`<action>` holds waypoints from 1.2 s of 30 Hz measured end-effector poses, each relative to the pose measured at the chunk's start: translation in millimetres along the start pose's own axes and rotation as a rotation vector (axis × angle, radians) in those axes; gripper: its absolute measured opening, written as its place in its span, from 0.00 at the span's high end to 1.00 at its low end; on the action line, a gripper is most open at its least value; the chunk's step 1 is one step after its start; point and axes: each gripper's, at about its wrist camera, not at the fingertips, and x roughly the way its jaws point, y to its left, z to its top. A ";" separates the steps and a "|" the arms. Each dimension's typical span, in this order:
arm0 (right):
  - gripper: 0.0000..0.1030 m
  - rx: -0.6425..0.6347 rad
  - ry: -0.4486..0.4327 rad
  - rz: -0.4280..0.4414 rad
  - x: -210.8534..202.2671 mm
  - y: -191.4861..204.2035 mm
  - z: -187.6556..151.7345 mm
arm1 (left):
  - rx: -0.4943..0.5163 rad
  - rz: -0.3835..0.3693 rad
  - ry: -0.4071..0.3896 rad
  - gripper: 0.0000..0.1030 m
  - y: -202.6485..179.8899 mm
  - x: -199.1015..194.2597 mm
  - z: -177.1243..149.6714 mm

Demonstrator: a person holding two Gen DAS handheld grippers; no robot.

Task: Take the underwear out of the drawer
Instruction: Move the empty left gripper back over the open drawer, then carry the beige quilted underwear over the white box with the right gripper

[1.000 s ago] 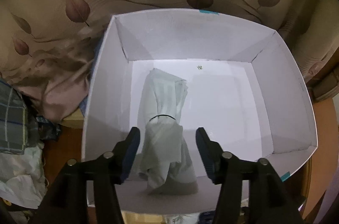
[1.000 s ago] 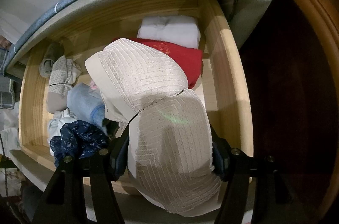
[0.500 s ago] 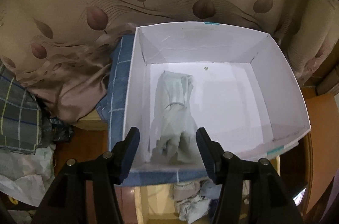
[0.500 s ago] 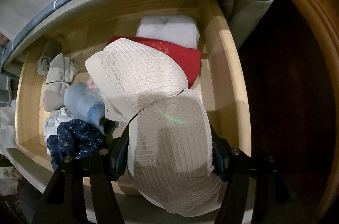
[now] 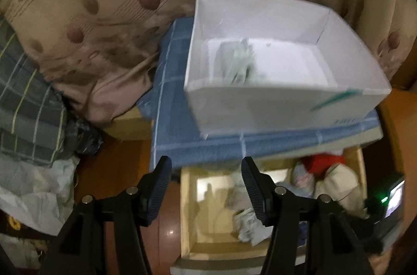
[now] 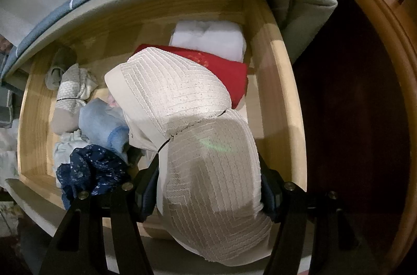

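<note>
My right gripper (image 6: 208,170) is shut on a cream lace bra (image 6: 187,118), held above the open wooden drawer (image 6: 284,103). Under it lie a red folded piece (image 6: 232,74), a white one (image 6: 208,39), a light blue one (image 6: 101,121) and a navy lace one (image 6: 88,170). My left gripper (image 5: 206,183) is open with nothing between its fingers, over the drawer's (image 5: 186,212) left end. Beyond it a white shoe box (image 5: 260,103) on a blue checked cloth (image 5: 182,139) holds a pale grey-green garment (image 5: 237,61). The bra (image 5: 338,183) also shows at the drawer's right end.
Leaf-patterned beige bedding (image 5: 104,14) lies behind the box. A plaid cloth (image 5: 28,103) and white crumpled fabric (image 5: 34,194) sit at the left. A curved wooden frame (image 6: 375,22) runs along the drawer's right side, dark floor beside it.
My left gripper has drawn back from over the white box, so the blue cloth and the open drawer have come into view below. The right gripper holds still with the bra.
</note>
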 end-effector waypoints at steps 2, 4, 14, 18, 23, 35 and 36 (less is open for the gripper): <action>0.41 0.001 -0.007 0.006 -2.0 -0.8 -0.6 | -0.013 0.020 -0.001 0.45 -0.8 6.6 -17.9; 0.41 0.007 -0.016 0.014 -4.0 -3.2 -1.4 | -0.032 0.027 0.004 0.45 -3.8 15.1 -35.6; 0.41 0.019 -0.065 0.057 -16.4 -15.1 -7.0 | -0.155 0.048 0.086 0.45 -20.0 67.8 -109.5; 0.41 0.038 -0.086 0.092 -26.3 -26.9 -12.3 | -0.153 0.072 0.092 0.45 -26.0 78.5 -126.9; 0.41 0.009 -0.091 0.131 -48.1 -29.1 -10.5 | -0.144 0.065 0.102 0.45 -26.9 84.5 -130.9; 0.41 -0.084 -0.150 0.178 -122.9 -31.1 12.5 | -0.203 0.020 0.044 0.45 -17.9 78.8 -133.6; 0.41 -0.088 -0.160 0.182 -131.5 -32.8 15.9 | -0.217 0.010 0.044 0.45 -15.0 78.8 -133.8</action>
